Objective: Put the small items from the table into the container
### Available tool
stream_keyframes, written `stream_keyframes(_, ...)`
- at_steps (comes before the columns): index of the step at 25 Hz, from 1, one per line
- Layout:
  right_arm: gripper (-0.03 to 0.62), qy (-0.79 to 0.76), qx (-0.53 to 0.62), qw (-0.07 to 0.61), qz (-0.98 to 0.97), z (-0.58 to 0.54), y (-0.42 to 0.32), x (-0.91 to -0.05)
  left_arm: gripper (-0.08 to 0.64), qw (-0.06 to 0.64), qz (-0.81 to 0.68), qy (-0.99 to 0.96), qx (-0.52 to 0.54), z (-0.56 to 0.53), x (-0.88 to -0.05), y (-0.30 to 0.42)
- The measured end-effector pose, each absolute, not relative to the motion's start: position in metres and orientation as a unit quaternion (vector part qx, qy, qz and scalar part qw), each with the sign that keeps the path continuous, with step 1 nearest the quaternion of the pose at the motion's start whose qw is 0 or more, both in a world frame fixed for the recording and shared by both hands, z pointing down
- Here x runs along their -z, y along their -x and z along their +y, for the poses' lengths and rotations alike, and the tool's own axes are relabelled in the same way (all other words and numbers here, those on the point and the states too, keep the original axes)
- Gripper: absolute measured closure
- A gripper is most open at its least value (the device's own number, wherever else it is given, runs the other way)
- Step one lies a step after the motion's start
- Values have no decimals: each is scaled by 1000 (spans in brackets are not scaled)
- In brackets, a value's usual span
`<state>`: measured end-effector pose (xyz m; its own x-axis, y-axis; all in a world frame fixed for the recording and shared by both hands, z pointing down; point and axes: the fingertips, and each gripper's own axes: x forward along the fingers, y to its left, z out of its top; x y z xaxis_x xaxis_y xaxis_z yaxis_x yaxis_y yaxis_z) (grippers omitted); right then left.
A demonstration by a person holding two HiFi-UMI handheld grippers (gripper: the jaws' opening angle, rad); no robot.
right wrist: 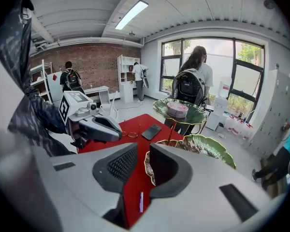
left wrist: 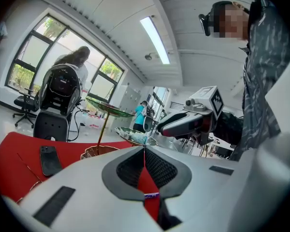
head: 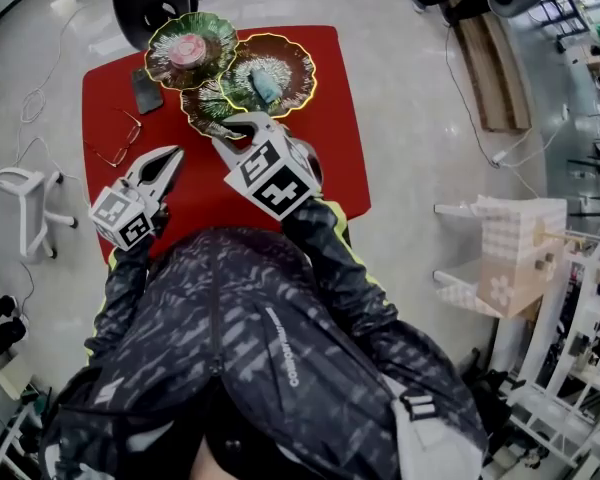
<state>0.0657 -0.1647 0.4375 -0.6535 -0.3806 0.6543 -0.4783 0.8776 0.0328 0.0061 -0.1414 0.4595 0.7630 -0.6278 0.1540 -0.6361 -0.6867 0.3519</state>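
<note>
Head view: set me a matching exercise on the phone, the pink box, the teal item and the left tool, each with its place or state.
1 phone
2 pink box
3 teal item
4 left tool

A in the middle dish
B jaws together
C in the highest dish
D flat on the red table

Pairs: 1-D, 2-C, 3-A, 4-B.

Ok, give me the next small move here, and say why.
Probably open the left gripper and ease it toward the glasses. They and the phone lie loose on the red table, on that gripper's side, and its jaws are shut on nothing. The right gripper, jaws apart and empty, is over by the tiered dishes.
</note>
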Motion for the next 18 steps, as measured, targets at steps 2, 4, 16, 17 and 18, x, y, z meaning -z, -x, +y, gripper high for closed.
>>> stream_keyframes(2,514,-238,-80,346,-904,-162,-69,-448,546,197,-340,-919,-13,-141,-463,-8)
stream_keyframes(4,514,-240,-86,349,-902,-161,-72,-455,546,199,-336,-920,-21,-140,-465,-9)
stream_keyframes(16,502,-244,-125,372,-887,-154,-92,-504,546,217,-318,-922,-49,-133,-485,-12)
stream_keyframes(17,498,-243,-129,376,-885,-152,-94,-511,546,218,-317,-922,-50,-133,-486,-12)
stream_keyframes(18,491,-241,-133,382,-882,-150,-97,-518,546,219,-316,-922,-52,-132,-487,-13)
